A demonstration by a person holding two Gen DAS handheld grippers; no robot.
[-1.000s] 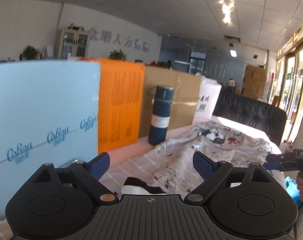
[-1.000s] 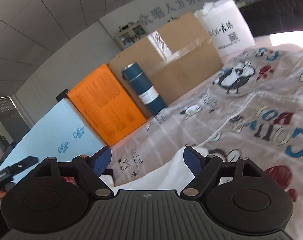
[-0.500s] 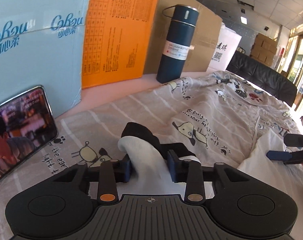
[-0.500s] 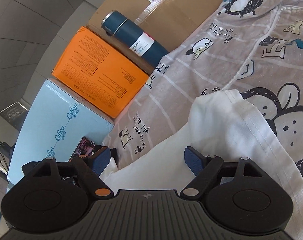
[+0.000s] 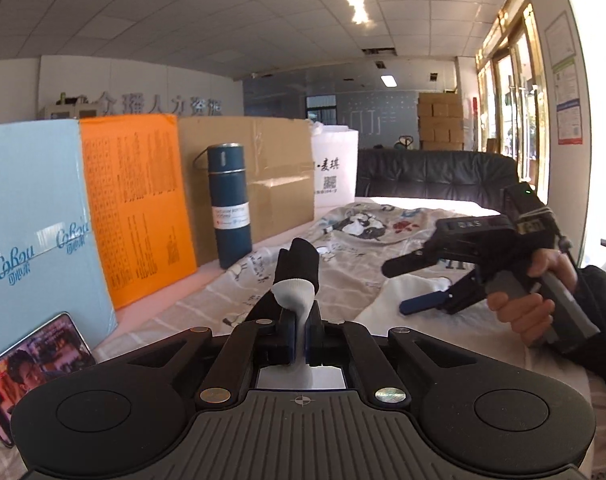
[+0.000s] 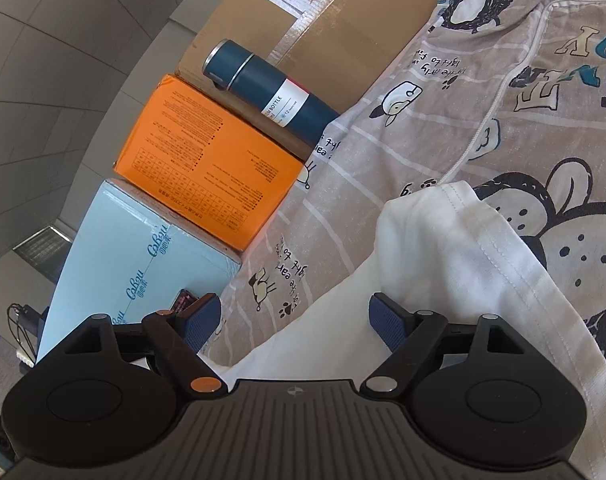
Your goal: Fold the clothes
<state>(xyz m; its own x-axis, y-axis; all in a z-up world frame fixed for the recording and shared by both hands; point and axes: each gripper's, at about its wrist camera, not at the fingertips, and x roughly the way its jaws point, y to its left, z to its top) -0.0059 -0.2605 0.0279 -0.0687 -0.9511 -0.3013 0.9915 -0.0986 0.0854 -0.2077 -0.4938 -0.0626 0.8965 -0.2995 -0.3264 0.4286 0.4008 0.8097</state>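
My left gripper (image 5: 299, 330) is shut on a fold of the white T-shirt with a black collar (image 5: 296, 280) and holds it raised above the patterned sheet (image 5: 355, 240). The white T-shirt (image 6: 443, 264) lies spread on the sheet (image 6: 383, 152) in the right wrist view. My right gripper (image 6: 295, 324) is open and hovers just over the shirt's white cloth, holding nothing. It also shows in the left wrist view (image 5: 415, 280), open, held by a hand at the right.
A blue box (image 5: 35, 232), an orange box (image 5: 139, 208), a cardboard box (image 5: 263, 184) and a white bag (image 5: 335, 168) line the back. A dark blue flask (image 5: 229, 204) stands before them. A phone (image 5: 31, 360) leans at the left. A black sofa (image 5: 435, 172) is behind.
My left gripper closed on the shirt's collar part and lifted it off the sheet. My right gripper stayed open and moved lower over the white cloth.
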